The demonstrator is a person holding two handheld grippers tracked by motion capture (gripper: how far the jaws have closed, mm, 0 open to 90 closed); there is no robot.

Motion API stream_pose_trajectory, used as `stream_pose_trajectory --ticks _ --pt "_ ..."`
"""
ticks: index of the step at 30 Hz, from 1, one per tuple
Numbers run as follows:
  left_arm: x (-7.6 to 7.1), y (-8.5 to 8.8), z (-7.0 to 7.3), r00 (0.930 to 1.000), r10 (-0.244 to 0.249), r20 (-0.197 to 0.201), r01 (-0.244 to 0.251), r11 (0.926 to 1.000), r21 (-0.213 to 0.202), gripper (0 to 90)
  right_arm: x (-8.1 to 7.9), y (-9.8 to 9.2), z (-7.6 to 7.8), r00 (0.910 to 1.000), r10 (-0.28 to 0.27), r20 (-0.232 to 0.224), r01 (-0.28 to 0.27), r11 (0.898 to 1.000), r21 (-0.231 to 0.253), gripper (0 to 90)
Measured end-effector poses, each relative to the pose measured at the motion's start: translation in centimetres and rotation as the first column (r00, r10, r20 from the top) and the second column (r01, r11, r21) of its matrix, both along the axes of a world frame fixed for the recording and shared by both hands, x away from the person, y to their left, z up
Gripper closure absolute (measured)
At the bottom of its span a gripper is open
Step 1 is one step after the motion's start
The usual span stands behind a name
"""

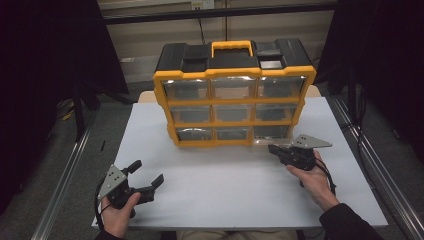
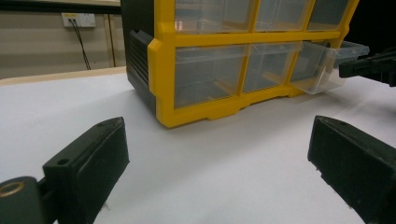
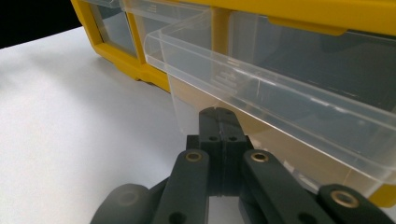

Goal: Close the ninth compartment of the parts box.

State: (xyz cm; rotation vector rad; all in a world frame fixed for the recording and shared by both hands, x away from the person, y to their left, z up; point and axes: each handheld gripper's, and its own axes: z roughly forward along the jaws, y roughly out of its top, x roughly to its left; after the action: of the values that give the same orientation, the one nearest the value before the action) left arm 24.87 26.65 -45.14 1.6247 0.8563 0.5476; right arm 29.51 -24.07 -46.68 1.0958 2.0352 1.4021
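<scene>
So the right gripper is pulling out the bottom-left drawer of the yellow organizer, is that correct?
Not quite. The right gripper is at the bottom-right drawer of the yellow organizer, not the bottom-left one. The left gripper view shows that drawer standing partly out; the high view confirms its side.

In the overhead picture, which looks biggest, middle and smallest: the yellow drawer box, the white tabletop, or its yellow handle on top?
Largest to smallest in the high view:
1. white tabletop
2. yellow drawer box
3. yellow handle
The gaps are wide, so nearness to the camera does not change the order.

Drawer contents (image 1: 232, 88) too dim to tell
</scene>
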Motion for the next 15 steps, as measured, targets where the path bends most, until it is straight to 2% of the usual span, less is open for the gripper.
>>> stream_pose_trajectory --ticks 15 --pt "0.08 0.00 0.01 1.0000 -0.006 0.002 0.006 0.9999 0.009 4.9 0.43 -0.03 -0.10 0.9999 -0.012 0.009 0.012 1.000 0.005 90.0"
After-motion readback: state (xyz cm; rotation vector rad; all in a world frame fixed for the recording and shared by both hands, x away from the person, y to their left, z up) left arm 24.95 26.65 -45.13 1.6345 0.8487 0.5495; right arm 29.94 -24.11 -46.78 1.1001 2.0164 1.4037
